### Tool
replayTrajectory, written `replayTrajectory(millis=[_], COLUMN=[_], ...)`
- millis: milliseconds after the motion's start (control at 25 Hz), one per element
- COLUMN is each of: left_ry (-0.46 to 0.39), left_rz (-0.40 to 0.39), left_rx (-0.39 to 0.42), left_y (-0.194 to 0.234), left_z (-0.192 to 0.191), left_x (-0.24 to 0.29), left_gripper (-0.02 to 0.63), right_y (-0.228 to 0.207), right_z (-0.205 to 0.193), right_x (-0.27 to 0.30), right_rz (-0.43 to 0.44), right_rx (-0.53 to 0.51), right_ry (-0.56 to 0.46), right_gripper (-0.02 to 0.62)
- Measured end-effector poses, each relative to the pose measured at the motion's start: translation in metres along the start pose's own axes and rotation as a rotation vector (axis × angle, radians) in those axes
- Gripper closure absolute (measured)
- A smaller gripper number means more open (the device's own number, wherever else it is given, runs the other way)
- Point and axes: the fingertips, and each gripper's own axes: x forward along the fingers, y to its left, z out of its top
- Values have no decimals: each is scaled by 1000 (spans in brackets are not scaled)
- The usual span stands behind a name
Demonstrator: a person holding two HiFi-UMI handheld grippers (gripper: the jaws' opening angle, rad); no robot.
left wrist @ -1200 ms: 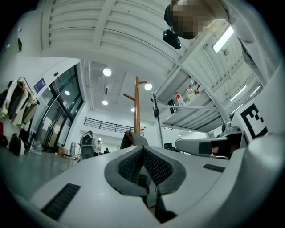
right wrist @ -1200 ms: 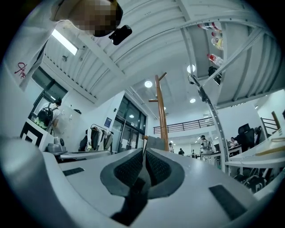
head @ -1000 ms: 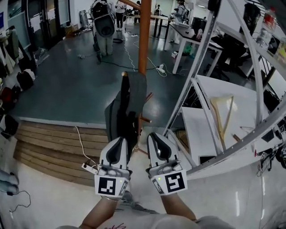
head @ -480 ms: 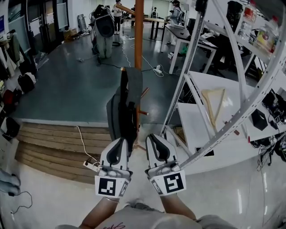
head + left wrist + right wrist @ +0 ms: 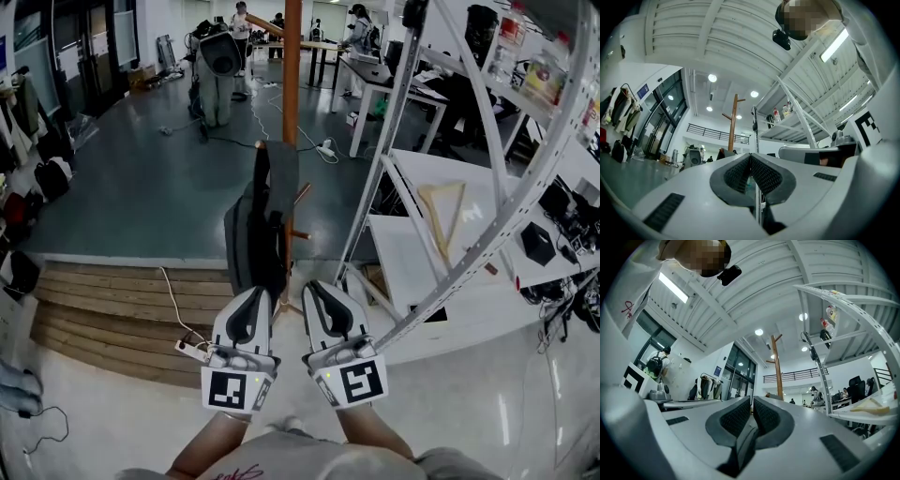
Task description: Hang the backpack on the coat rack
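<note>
A dark backpack (image 5: 255, 234) stands upright in front of me in the head view, close against the brown coat rack pole (image 5: 292, 75) and its short pegs (image 5: 302, 194). My left gripper (image 5: 262, 296) and right gripper (image 5: 307, 287) sit side by side at the pack's lower end, both shut. A dark strap (image 5: 743, 448) runs out from between the jaws in the right gripper view. The left gripper view shows a thinner dark strip (image 5: 765, 220) pinched between the pads. Whether the pack's top loop rests on a peg is hidden. The pole (image 5: 733, 123) (image 5: 778, 366) rises ahead in both gripper views.
A slanted white metal shelving frame (image 5: 403, 141) stands right of the rack, with white tables (image 5: 450, 234) behind it. A wooden step (image 5: 122, 300) with a cable and power strip (image 5: 187, 349) lies at the left. A person (image 5: 217, 66) stands far back.
Both grippers and the backpack have moved forward together toward the pole. The shelving frame and tables have shifted left and nearer in the head view. Both grippers stay shut.
</note>
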Motion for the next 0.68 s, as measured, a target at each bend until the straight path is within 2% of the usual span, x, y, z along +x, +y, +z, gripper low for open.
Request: replayTrajectory(millis=[680], left_ry=[1], left_rz=[-4], left_rx=[-10], left_y=[4], left_z=[3], left_x=[-5], left_gripper=[589], right_y=[15], right_z=[1], right_x=[2], right_rz=[15], right_rx=[0], right_ry=[2], right_gripper=[561])
